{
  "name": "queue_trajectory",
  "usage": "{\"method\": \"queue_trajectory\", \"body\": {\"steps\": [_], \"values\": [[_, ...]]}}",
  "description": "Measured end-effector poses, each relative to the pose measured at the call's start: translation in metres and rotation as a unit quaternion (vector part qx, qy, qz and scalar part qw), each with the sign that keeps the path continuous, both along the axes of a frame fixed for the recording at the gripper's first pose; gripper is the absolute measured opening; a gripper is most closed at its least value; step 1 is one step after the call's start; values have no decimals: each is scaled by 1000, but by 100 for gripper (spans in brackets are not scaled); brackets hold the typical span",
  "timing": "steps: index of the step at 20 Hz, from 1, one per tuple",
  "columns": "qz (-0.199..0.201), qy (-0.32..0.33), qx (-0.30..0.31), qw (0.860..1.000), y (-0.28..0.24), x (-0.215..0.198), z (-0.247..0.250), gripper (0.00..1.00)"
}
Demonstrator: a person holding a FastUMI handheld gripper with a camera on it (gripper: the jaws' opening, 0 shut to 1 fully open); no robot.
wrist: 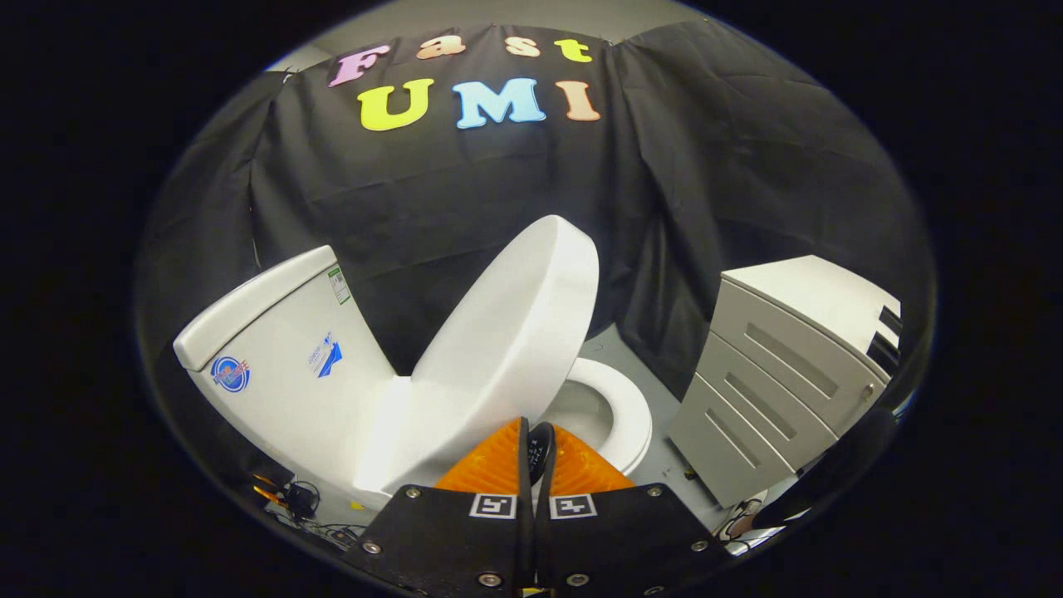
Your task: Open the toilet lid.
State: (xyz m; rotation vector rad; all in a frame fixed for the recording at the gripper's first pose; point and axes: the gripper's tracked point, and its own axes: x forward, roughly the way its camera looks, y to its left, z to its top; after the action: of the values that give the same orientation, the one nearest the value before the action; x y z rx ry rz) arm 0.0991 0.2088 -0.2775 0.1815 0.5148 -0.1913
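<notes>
Your gripper [531,440] sits right at the front, and its two fingers [490,465] are pressed close together with only a thin line between them; they hold nothing. Two small square marks sit on the body just behind the fingers; you can see a little dark part poking up where the tips meet.

Just past your fingertips is the toilet [365,432]; its lid [511,332] is lifted and tilted, leaning back toward the tank [282,357] but not resting flat on it. You can see the outside of the lid, smooth and white; the fingers sit low in front of its bottom edge, and you cannot tell if they touch it. The seat [627,407] lies flat beside the fingers, with the bowl open inside it.

The tank stands behind the lid and has small stickers on its side. Some wires [303,502] lie on the floor by the toilet's base. On the other side of the seat, well apart from the toilet, stands a grey cabinet [781,382] with drawers; a black cloth hangs behind everything.
</notes>
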Motion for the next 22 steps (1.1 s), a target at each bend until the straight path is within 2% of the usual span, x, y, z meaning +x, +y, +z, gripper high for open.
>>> {"method": "queue_trajectory", "body": {"steps": [5,14,22], "values": [[11,-9,-39,999,18,3,19,0],[18,-40,-70,997,50,8,46,0],[42,-59,-97,993,86,12,64,0]]}}
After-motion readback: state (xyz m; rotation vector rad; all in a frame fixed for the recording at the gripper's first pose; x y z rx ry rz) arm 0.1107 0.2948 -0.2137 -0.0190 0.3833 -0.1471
